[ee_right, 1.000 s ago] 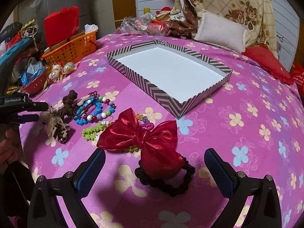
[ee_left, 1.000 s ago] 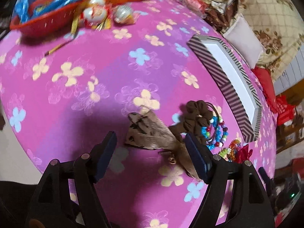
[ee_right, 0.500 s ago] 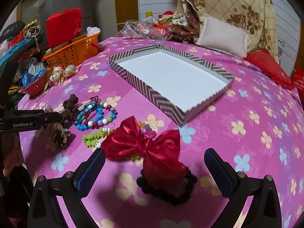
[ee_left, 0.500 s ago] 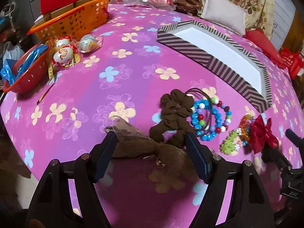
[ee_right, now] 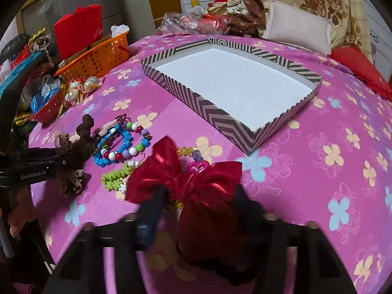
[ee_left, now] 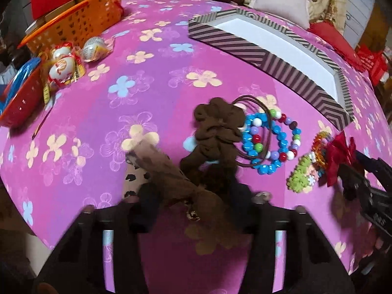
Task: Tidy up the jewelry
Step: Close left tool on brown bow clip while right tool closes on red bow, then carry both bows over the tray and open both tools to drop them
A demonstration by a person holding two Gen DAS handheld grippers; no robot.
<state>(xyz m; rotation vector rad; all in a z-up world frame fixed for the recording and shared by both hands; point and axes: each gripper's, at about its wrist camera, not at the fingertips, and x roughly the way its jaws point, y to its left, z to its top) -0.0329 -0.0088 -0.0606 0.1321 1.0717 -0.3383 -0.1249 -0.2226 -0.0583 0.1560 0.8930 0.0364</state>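
Observation:
My left gripper (ee_left: 193, 201) has its jaws closed in around a tan leopard-print bow (ee_left: 161, 171) on the pink flowered cloth. A dark brown scrunchie (ee_left: 215, 127) and blue bead bracelets (ee_left: 267, 142) lie just beyond it. My right gripper (ee_right: 198, 205) has its jaws closed in around a red satin bow (ee_right: 196, 183) on a black scrunchie. A green bead bracelet (ee_right: 115, 177) lies left of that bow. The striped tray (ee_right: 203, 107) with a white floor stands empty behind. The left gripper also shows in the right wrist view (ee_right: 49, 161).
An orange basket (ee_right: 98, 56), a red bowl (ee_right: 49, 107) and wrapped round ornaments (ee_right: 80, 88) sit at the far left. Pillows (ee_right: 296, 29) and bags line the back edge. The cloth drops away at the near edge.
Both grippers have gone from wide open to closed in on their bows. The left gripper swung round toward the tray and moved in over the leopard bow; the right moved forward onto the red bow.

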